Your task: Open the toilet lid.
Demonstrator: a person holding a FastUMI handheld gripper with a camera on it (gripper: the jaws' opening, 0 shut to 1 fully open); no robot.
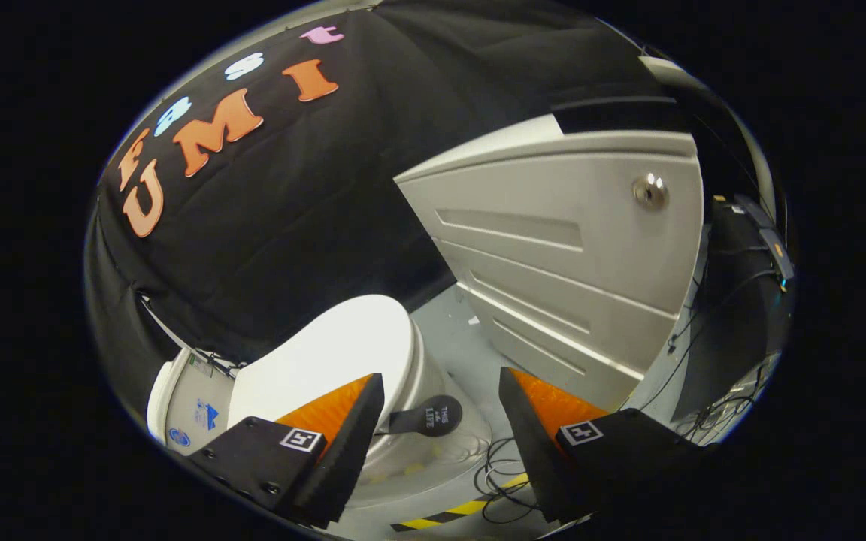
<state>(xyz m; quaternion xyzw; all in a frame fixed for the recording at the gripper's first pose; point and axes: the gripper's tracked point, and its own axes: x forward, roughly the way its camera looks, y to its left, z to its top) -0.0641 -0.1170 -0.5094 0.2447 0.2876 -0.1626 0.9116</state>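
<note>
Now gripper (440, 421) spread wide, gripping nothing, 2 fingers (346, 436) hovering short of toilet lid (328, 357). Lid down, closed, just beyond left finger; black tab (429, 415) at lid's front edge, likely lifting handle. Grey cabinet (568, 255) farther behind toilet.

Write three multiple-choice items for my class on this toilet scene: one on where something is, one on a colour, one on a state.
1. Where is the dark tab on the toilet lid?
A. between the claw's fingers, just ahead of them
B. on top of the cabinet
C. on the striped tape

2. What colour is the toilet lid?
A. black
B. white
C. orange

3. How is the claw?
A. shut on the lid
B. shut on a cable
C. open, holding nothing

Answers: 1 A, the tab sits in the gap between the fingers. 2 B, the lid is plain white. 3 C, the fingers stand wide apart and touch nothing.
</note>
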